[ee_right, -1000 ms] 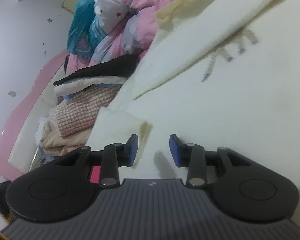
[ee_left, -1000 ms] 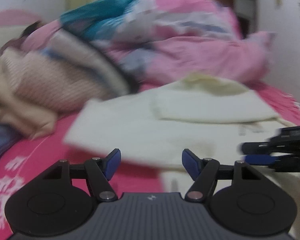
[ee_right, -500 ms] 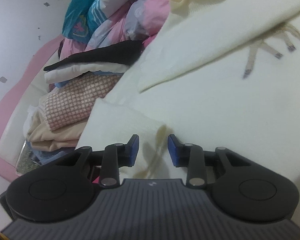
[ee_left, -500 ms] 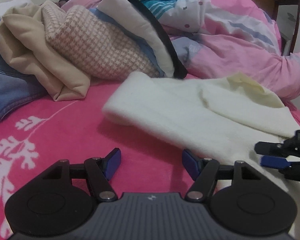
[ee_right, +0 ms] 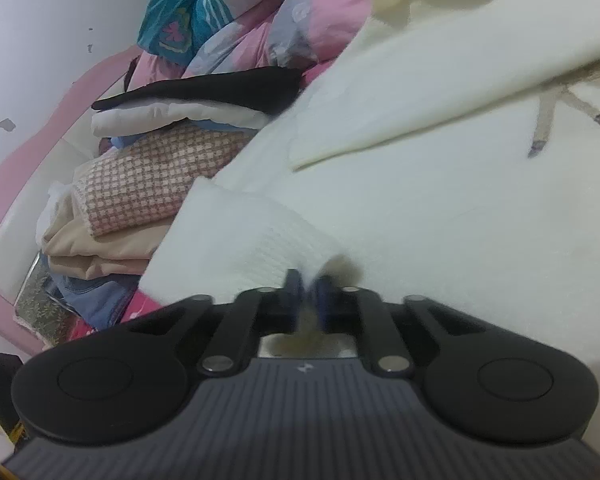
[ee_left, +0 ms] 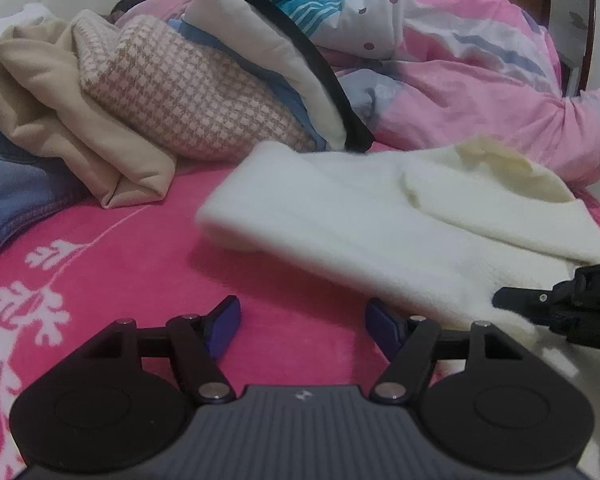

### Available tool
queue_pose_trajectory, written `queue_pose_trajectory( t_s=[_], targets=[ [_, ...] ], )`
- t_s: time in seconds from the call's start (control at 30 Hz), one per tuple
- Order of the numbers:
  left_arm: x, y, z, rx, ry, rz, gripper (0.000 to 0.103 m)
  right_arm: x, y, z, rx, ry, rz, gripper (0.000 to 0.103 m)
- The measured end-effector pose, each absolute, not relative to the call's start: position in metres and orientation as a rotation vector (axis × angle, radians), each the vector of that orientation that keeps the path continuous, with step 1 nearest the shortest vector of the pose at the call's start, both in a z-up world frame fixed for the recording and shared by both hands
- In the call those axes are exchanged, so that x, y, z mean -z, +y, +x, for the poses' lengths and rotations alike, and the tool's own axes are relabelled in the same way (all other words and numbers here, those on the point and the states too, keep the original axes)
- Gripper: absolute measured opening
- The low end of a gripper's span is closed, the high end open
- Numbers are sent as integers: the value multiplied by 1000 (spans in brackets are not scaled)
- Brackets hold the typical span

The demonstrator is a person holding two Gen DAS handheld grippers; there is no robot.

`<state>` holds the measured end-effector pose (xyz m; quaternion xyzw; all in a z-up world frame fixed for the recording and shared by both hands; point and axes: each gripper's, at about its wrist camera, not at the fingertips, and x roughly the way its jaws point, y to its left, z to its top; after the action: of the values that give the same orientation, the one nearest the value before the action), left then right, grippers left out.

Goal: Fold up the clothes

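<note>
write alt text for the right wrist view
The right tool is shut on a fold of a cream sweater spread over the bed. To the left is a stack of folded clothes, with a pink quilt bunched behind it.

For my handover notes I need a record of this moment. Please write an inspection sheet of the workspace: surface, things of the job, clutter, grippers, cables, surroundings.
Surface: pink bedspread with white leaf print.
Job's things: cream sweater lying spread out, one part already folded over.
Clutter: stack of folded clothes beside the sweater; crumpled pink quilt behind it.
Grippers: left gripper open over bare bedspread, holding nothing; right gripper shut on the sweater's near edge.
Cables: nothing seen.
Surroundings: pink headboard, white wall.
</note>
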<state>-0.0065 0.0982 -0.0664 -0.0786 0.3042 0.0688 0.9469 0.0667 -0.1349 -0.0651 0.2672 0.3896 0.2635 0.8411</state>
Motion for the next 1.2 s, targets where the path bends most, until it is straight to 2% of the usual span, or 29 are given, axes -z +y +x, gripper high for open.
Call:
queue_pose_trajectory(
  t_s=[0.33, 0.6, 0.83, 1.2],
  targets=[
    [65, 92, -3, -155, 634, -118, 72, 33, -132, 72, -604, 713, 488, 3],
    [47, 90, 6, -171, 608, -105, 71, -10, -145, 109, -568, 602, 343, 3],
    [34, 71, 45, -149, 588, -28, 71, -39, -179, 144, -493, 529, 291, 3],
    [26, 27, 107, -101, 578, 78, 71, -46, -257, 183, -329, 477, 305, 3]
  ],
)
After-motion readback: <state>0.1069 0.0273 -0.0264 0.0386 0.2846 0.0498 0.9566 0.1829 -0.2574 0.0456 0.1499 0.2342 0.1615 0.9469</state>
